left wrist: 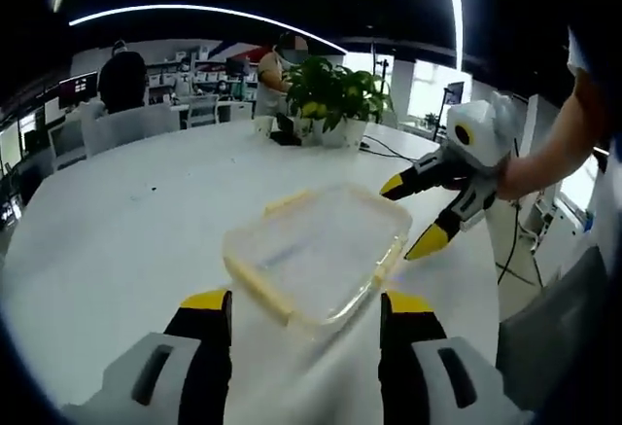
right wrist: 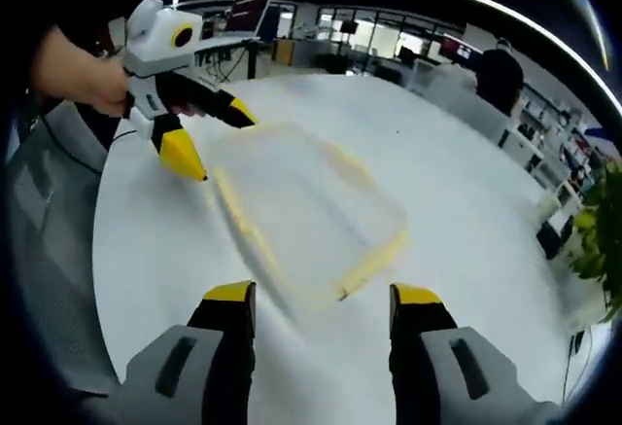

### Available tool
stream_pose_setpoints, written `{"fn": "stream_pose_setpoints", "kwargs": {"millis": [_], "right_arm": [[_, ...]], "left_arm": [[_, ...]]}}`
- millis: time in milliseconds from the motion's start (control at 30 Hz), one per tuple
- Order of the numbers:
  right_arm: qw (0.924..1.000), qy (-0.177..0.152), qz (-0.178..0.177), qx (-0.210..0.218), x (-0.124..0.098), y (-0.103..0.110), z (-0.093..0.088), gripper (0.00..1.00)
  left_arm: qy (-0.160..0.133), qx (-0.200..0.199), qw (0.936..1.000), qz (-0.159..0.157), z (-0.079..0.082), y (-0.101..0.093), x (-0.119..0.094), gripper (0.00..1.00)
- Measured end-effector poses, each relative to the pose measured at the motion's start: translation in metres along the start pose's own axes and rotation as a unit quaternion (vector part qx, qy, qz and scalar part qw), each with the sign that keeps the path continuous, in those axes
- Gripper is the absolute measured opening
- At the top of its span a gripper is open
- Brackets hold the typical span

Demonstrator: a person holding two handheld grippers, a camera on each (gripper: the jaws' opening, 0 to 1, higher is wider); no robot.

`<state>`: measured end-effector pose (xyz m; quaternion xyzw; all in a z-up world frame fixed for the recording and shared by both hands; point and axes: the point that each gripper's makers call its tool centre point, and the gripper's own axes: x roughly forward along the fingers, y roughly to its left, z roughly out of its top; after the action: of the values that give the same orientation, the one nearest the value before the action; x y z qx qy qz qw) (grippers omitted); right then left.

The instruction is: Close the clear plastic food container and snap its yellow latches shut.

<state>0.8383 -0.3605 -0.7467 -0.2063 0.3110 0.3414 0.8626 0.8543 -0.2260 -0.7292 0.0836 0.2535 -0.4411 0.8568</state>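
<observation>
A: Entry, left gripper view. My left gripper point(left wrist: 305, 310) has its yellow-tipped jaws spread apart, nothing between them. The clear food container point(left wrist: 318, 250) sits just past the tips on the white table point(left wrist: 117, 211), lid on, yellow latches point(left wrist: 255, 283) along its edges.

B: And the other tool?

A: My right gripper point(left wrist: 415, 215) comes in from the right of that view, jaws apart, tips near the container's far corner; I cannot tell whether they touch it. A hand point(left wrist: 525, 167) holds it.

B: Right gripper view?

A: Right gripper point(right wrist: 324, 307) jaws apart, empty. The container point(right wrist: 303, 213) is blurred, ahead on the table point(right wrist: 466, 201). My left gripper point(right wrist: 212, 139) appears at upper left, jaws parted, tips beside the container's edge.

B: Surroundings?

A: A potted plant point(left wrist: 335, 94) beyond the container; people at desks farther off.
</observation>
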Motion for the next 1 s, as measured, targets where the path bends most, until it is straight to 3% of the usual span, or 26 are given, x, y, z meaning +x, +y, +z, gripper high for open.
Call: {"fn": "stream_pose_setpoints", "kwargs": {"millis": [333,633,1000], "right_arm": [[0.9999,0.009,0.007,0.011,0.014,0.003,-0.004,0.49],[0.9997,0.007,0.009,0.021,0.018,0.005,-0.002,0.45],[0.9996,0.012,-0.003,0.024,0.021,0.01,0.0,0.42]], "left_arm": [[0.011,0.002,0.9999,0.004,-0.015,-0.001,0.013,0.52],[0.015,0.019,0.9997,0.006,-0.016,0.001,0.016,0.41],[0.015,0.029,0.9994,0.009,-0.018,0.004,0.011,0.38]]}}
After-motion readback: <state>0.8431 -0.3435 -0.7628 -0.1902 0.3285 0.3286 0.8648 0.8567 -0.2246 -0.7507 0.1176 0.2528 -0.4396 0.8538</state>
